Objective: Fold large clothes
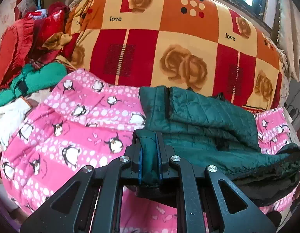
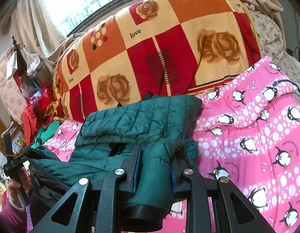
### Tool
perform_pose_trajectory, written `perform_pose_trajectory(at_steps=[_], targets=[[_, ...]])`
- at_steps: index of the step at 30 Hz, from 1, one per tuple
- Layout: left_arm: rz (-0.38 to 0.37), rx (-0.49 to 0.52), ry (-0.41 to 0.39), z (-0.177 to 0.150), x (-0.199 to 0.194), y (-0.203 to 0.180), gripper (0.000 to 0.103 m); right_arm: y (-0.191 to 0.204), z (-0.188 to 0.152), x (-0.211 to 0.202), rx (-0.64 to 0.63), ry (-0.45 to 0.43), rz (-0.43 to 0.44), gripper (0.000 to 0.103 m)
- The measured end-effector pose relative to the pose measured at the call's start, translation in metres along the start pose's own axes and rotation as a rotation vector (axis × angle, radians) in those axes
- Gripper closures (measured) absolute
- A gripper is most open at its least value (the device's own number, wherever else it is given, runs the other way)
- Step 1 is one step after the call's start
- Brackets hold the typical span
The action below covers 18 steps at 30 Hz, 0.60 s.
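A dark green quilted jacket (image 1: 208, 120) lies on a pink penguin-print quilt (image 1: 72, 136). My left gripper (image 1: 149, 136) is shut on a bunched edge of the jacket near its left side. In the right wrist view the same jacket (image 2: 142, 120) lies ahead, partly folded over itself. My right gripper (image 2: 155, 151) is shut on a sleeve of the jacket, whose black cuff (image 2: 144, 213) hangs toward the camera. The left gripper's handle (image 2: 10, 155) and the hand holding it show at the far left of that view.
A large rolled quilt (image 1: 169, 38) with orange, red and cream squares and rose prints lies behind the jacket. Red and green clothes (image 1: 33, 62) are piled at the left. A white glove (image 1: 8, 120) rests beside them. A window (image 2: 82, 3) is behind.
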<state>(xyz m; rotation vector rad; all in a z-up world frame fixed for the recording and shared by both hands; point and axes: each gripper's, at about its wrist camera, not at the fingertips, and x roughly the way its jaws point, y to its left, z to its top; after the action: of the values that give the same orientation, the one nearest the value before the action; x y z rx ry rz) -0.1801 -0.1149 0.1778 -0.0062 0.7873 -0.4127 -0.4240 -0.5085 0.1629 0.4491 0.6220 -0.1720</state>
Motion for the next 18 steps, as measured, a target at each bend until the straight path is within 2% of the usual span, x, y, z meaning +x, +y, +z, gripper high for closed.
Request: perform_pose_trajectory(at_steps=[18], targets=[[0.045, 0.023, -0.026, 0.031, 0.029, -0.014, 0.092, -0.01, 0.028, 0.037, 0.008, 0.009, -0.039, 0.08]])
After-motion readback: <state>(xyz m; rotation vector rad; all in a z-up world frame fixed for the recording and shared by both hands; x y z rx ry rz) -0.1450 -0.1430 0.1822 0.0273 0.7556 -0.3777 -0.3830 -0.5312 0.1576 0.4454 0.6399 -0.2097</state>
